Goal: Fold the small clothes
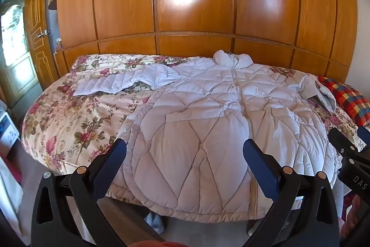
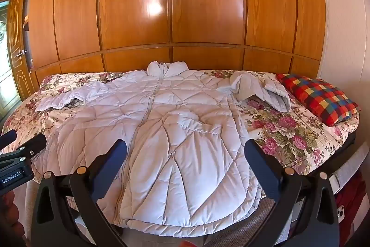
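A pale lilac quilted puffer coat (image 1: pixel 215 122) lies flat and zipped on the bed, collar toward the wardrobe, hem hanging over the near edge. It also fills the right wrist view (image 2: pixel 175 131). Its left sleeve (image 1: pixel 124 82) stretches out to the left; its right sleeve (image 2: pixel 261 92) is bent and crumpled. My left gripper (image 1: pixel 185 149) is open and empty above the hem. My right gripper (image 2: pixel 185 149) is open and empty above the hem, further right. Each gripper shows at the edge of the other's view.
The bed has a floral cover (image 1: pixel 64 122). A red checked pillow (image 2: pixel 319 96) lies at the bed's right end. A glossy wooden wardrobe (image 2: pixel 185 4) stands behind the bed. An open door (image 1: pixel 34 27) is at the left.
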The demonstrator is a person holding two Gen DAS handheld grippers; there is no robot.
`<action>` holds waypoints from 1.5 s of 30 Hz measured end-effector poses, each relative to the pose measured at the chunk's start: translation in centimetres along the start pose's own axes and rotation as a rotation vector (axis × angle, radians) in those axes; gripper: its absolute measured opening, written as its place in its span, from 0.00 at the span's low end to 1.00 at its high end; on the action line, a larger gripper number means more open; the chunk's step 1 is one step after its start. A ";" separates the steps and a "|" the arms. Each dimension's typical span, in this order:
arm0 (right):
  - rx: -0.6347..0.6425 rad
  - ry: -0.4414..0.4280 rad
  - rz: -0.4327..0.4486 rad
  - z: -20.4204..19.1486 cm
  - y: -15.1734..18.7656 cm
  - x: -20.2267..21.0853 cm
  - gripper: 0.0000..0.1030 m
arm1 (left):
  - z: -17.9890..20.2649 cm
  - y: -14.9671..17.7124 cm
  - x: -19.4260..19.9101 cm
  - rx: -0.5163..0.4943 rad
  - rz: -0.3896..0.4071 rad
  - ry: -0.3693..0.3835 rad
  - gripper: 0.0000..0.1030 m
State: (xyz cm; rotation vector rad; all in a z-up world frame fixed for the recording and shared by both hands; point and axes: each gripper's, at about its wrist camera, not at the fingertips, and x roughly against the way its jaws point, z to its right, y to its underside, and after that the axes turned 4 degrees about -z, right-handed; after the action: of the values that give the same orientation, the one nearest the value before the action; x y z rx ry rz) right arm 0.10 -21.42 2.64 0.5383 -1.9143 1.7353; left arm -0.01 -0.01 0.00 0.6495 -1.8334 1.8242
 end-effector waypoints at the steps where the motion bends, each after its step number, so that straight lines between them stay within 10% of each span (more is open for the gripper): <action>1: -0.002 -0.003 -0.001 0.0 0.0 0.0 0.98 | 0.0 0.0 0.0 -0.004 0.000 -0.003 0.97; 45: 0.007 0.001 -0.031 0.2 0.0 -0.4 0.98 | -0.6 0.7 -0.7 0.015 -0.033 0.000 0.97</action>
State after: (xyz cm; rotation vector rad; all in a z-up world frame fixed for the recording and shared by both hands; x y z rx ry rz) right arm 0.43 -21.62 2.39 0.5668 -1.8903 1.7237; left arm 0.12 0.63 -1.02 0.6809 -1.8000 1.8190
